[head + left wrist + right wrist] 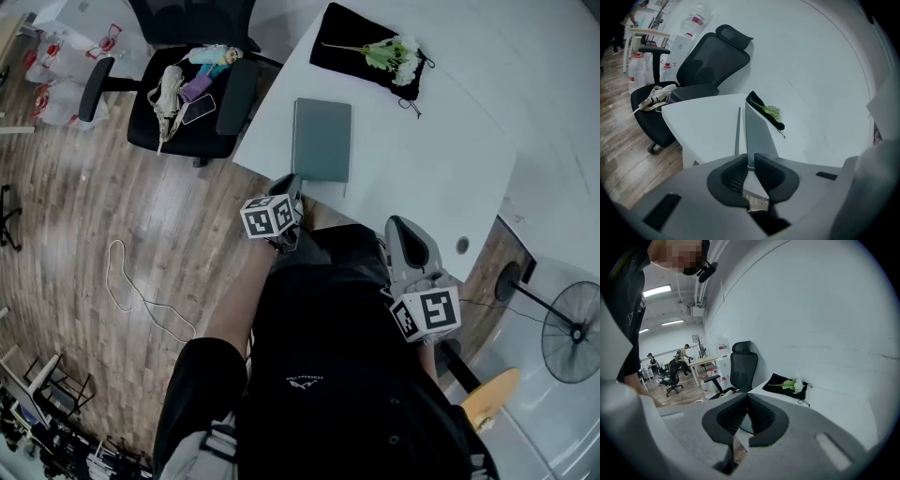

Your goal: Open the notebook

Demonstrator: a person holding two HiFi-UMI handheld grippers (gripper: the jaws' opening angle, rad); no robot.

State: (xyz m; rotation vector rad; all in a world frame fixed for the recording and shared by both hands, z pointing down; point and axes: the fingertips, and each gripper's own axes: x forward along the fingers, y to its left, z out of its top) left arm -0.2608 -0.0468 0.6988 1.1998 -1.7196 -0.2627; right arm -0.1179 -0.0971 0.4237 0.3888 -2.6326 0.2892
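A closed grey-green notebook (322, 139) lies flat on the white table (422, 159). My left gripper (289, 185) sits at the notebook's near left corner. In the left gripper view the notebook (758, 129) runs straight into the narrow gap between the jaws of the left gripper (751, 161). The pads stand close on either side of its near edge, and I do not see them pressing it. My right gripper (403, 232) hovers at the table's near edge, right of the notebook. In its own view the right gripper (747, 398) has its pads together with nothing between them.
A black pouch (349, 37) with white and green flowers (394, 54) lies at the table's far side. A black office chair (187, 94) piled with small items stands left of the table. A fan (572, 330) and a floor cable (141, 292) are nearby.
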